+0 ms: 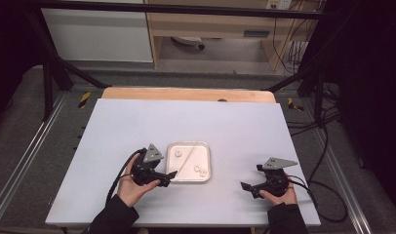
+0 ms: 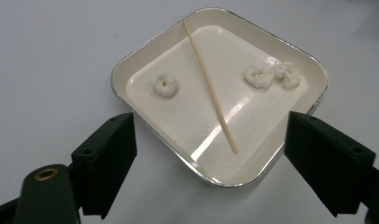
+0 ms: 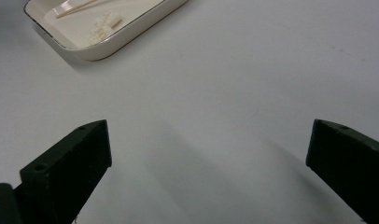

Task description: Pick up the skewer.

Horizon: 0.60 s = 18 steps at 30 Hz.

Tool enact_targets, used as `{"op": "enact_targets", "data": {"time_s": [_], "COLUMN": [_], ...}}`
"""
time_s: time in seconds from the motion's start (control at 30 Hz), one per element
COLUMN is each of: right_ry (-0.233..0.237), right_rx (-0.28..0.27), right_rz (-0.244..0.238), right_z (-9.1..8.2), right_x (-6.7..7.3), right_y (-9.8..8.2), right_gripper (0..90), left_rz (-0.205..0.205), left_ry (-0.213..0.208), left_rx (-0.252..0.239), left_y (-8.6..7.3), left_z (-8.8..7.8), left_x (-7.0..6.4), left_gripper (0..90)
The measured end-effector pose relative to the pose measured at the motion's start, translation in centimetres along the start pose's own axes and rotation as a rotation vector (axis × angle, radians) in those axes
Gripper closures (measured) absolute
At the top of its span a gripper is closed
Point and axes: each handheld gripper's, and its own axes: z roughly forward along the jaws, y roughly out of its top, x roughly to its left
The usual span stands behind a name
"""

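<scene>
From the high view, a cream tray [image 1: 188,161] is being seen near the middle of the white table [image 1: 137,126], with the left gripper [image 1: 170,174] held at its left edge and the right gripper [image 1: 245,185] well apart to its right. In the left gripper view, jaws are being held spread with nothing between them, and a thin wooden skewer [image 2: 209,85] is being shown lying slantwise in the tray between one pale ring-shaped piece [image 2: 164,85] and a small cluster [image 2: 273,75]. In the right gripper view, spread jaws are being held over bare table, the tray at the upper left; no writing is being shown.
</scene>
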Motion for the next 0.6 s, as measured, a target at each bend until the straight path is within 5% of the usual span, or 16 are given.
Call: {"op": "enact_targets", "data": {"time_s": [0.3, 0.6], "right_ry": [-0.001, 0.000], "right_rx": [0.000, 0.001], "right_rz": [-0.003, -0.006], "right_z": [0.0, 0.0], "right_x": [0.0, 0.0], "right_y": [0.0, 0.0], "right_gripper": [0.8, 0.8], "left_rz": [-0.005, -0.025], "left_ry": [-0.004, -0.005], "left_rx": [0.022, 0.046], "left_y": [1.2, 1.8], "left_z": [2.1, 4.2], "left_x": [-0.5, -0.9], "left_gripper": [25.4, 43.3]}}
